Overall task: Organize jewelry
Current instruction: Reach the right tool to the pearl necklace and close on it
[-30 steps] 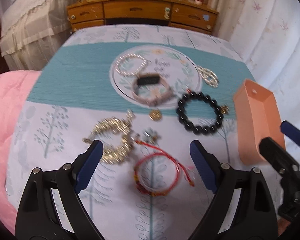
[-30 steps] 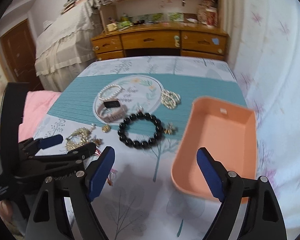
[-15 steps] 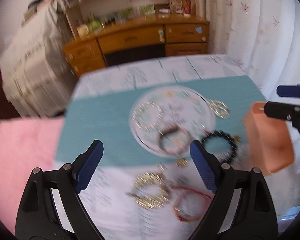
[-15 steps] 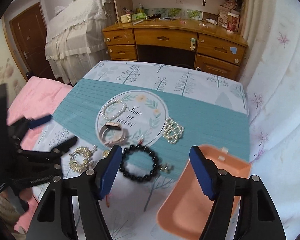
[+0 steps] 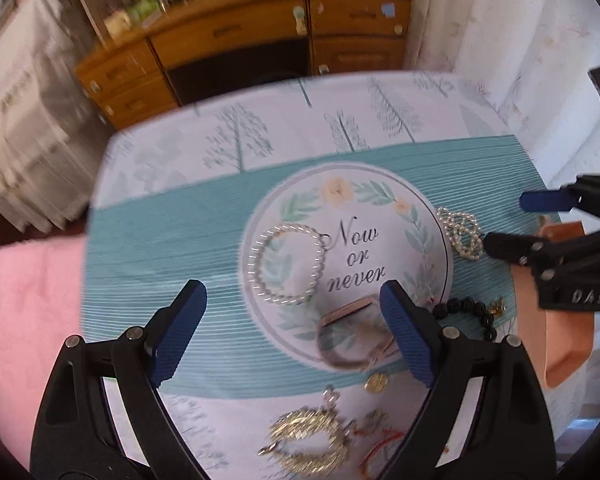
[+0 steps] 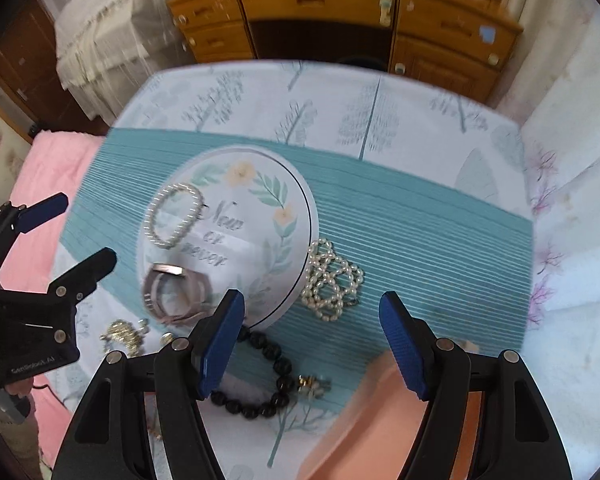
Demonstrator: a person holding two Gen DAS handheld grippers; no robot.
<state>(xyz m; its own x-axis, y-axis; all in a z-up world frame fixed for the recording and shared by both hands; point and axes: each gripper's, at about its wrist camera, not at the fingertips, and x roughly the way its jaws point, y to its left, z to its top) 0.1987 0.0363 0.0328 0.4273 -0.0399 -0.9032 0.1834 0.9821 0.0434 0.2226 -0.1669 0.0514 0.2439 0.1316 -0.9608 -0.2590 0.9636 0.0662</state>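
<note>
The knotted pearl strand (image 6: 333, 280) lies on the teal band of the surface (image 6: 420, 220), just ahead of the right tool (image 6: 312, 346), whose jaws, just narrowed, stand spread and empty. It is probably nearer than the left tool (image 5: 292, 334), likewise spread and empty.

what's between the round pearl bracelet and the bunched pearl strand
Only bare cloth: the white printed circle reading "Now or never" separates the round pearl bracelet from the bunched pearl strand, clearest in the left wrist view.
</note>
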